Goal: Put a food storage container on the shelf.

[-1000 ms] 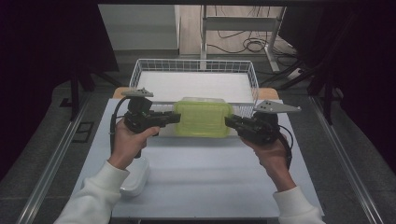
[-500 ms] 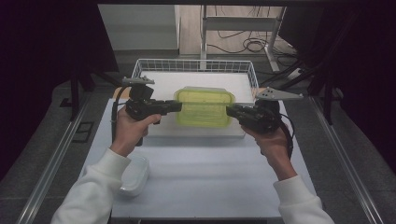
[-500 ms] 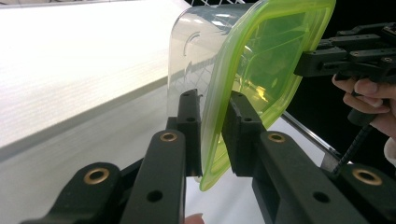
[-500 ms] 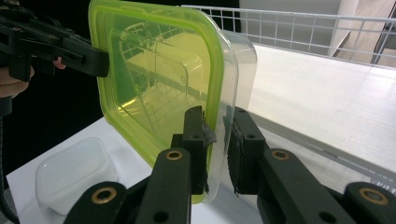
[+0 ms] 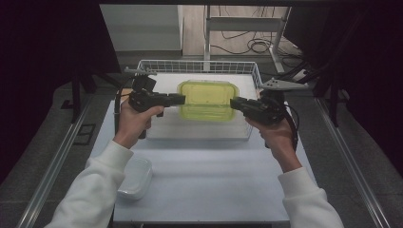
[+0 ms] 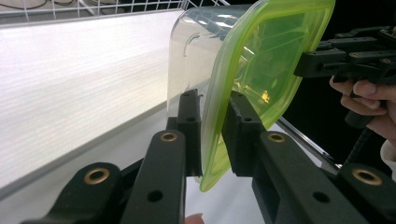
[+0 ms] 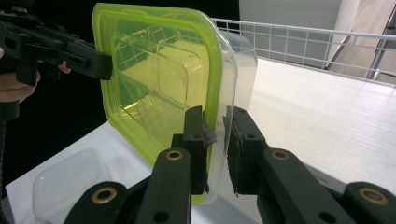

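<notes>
Left tool and right tool, jaws inward, each clamped on something.

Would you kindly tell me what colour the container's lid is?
The lid is translucent yellow-green, clearest in the right gripper view.

Premises present as a laboratory or recording test cell, not a home. A plain white surface stands between metal rails on grey flooring. Dark curtains enclose both sides. Loose cables lie on the floor beyond, near a metal frame. A white wire basket sits at the far end of the surface.
</notes>
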